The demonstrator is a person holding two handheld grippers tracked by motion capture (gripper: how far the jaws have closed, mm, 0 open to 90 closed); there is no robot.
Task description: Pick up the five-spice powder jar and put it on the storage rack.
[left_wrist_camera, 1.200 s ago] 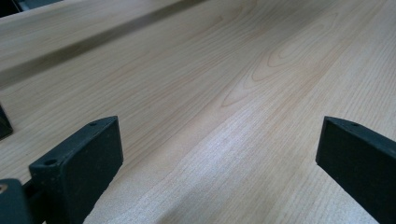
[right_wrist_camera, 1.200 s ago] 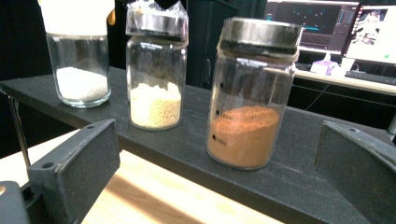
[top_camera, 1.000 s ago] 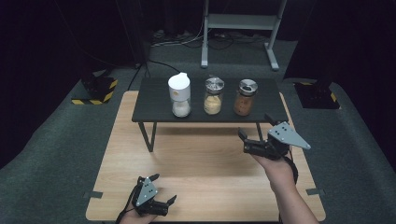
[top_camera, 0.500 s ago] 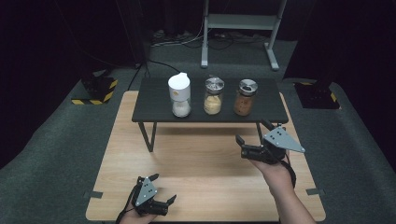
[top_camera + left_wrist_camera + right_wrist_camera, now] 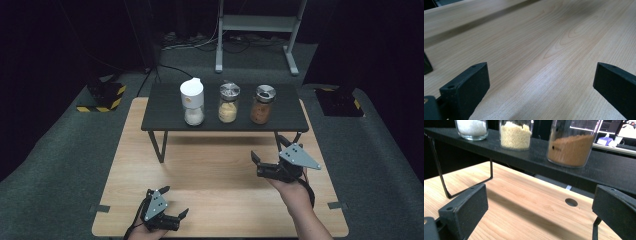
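A low black shelf (image 5: pixel 165 120) stands on the wooden table (image 5: pixel 210 175) and carries three jars. They are a white-capped jar of white grains (image 5: pixel 192 102), a jar of yellow grains (image 5: pixel 229 102) and a jar of brown powder (image 5: pixel 262 104). My right gripper (image 5: pixel 267 152) hovers in front of the shelf's right end, open and empty. Its own view faces the brown jar (image 5: pixel 570 148), the yellow jar (image 5: pixel 515 135) and the white jar (image 5: pixel 472 128) from below the shelf edge (image 5: pixel 499 147). My left gripper (image 5: pixel 176 201) rests open near the table's front edge, over bare wood (image 5: pixel 549 50).
The shelf's wire leg (image 5: pixel 441 177) stands left of the right gripper's jaws. A round hole (image 5: pixel 571 202) sits in the tabletop. Dark carpet (image 5: pixel 60 160) surrounds the table. A metal stand (image 5: pixel 255 25) and cables lie behind it, with striped floor blocks (image 5: pixel 102 97) at the left.
My right gripper has drawn back from the shelf toward the table's front and sunk lower. The left gripper and the jars have stayed put.
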